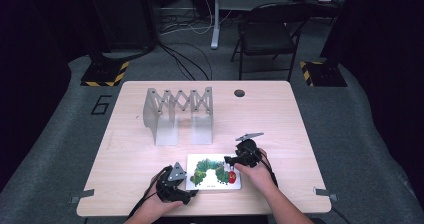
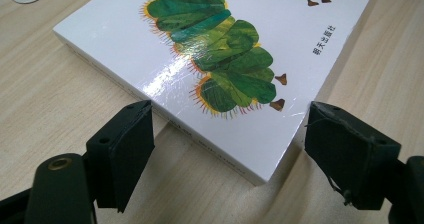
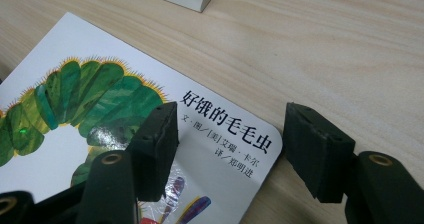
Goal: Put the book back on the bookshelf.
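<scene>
Two black, blocky jaws of the left gripper (image 2: 227, 149) are being held wide apart, with a corner of a picture book (image 2: 225, 59) lying between them. Matte pads with squared edges are seen on the jaws, and a frayed thread is hanging from the pad on the right of the left gripper view. Nothing is being clamped; the pads are standing just clear of the book's corner.

The right gripper (image 3: 230, 139) is likewise being held with its jaws apart. One pad is hovering over the book's (image 3: 100, 124) rounded corner, beside black printed characters, and the other is sitting just off the edge above the wood.

The book (image 1: 213, 171) is lying flat near the front edge of the table (image 1: 125, 154), between the two grippers in the high view. A glossy white cover is being shown, with light reflecting off it, and a green caterpillar with a red head is painted across it in leafy, overlapping segments. Thick board pages are visible along its edge.

The tabletop is a pale wood grain with a rectangular shape. Farther back, a grey accordion-style rack (image 1: 178, 115) with crisscrossed slats and flat upright panels is standing. A dark folding chair (image 1: 267, 34) is standing on the grey floor beyond the table.
</scene>
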Available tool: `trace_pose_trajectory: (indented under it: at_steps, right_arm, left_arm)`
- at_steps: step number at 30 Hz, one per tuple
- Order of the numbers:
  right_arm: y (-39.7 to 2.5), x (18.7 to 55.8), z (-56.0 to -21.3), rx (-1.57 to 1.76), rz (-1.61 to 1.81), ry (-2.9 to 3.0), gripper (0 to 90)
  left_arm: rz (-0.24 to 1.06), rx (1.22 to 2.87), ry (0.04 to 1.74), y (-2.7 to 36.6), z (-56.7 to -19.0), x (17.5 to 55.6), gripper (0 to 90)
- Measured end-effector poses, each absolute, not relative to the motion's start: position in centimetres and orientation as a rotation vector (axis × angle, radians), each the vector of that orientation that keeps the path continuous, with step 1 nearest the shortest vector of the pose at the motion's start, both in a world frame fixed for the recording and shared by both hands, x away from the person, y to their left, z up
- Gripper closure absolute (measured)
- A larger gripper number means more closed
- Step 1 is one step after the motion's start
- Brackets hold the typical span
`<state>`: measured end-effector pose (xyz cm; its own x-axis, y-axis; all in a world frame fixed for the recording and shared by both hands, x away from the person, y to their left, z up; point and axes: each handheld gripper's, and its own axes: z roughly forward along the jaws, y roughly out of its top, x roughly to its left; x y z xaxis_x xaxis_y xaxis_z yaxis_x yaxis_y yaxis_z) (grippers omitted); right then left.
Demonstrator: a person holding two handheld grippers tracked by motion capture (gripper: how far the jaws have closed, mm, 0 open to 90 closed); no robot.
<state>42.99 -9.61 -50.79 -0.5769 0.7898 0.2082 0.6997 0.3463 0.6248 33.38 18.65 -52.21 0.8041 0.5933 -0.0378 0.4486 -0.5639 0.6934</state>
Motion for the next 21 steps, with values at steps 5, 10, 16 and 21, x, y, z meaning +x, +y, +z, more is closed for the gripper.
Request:
trace_pose_trajectory:
  at_steps: [5,10,16,21]
  right_arm:
    - [-9.76,42.98,-50.72,1.400,1.033,2.457,36.8]
    - [-9.74,43.03,-50.78,1.399,1.038,2.464,36.5]
    - [-10.09,43.16,-50.68,1.395,1.042,2.457,36.7]
    - [-10.32,43.25,-50.51,1.420,1.054,2.441,36.7]
  left_arm:
    - [0.263,2.265,0.756,18.62,-52.24,33.37,19.5]
    - [0.280,2.268,0.757,18.46,-52.31,33.25,18.6]
    - [0.314,2.269,0.753,18.29,-52.43,33.11,18.7]
    - [0.323,2.267,0.764,18.18,-52.44,33.02,18.3]
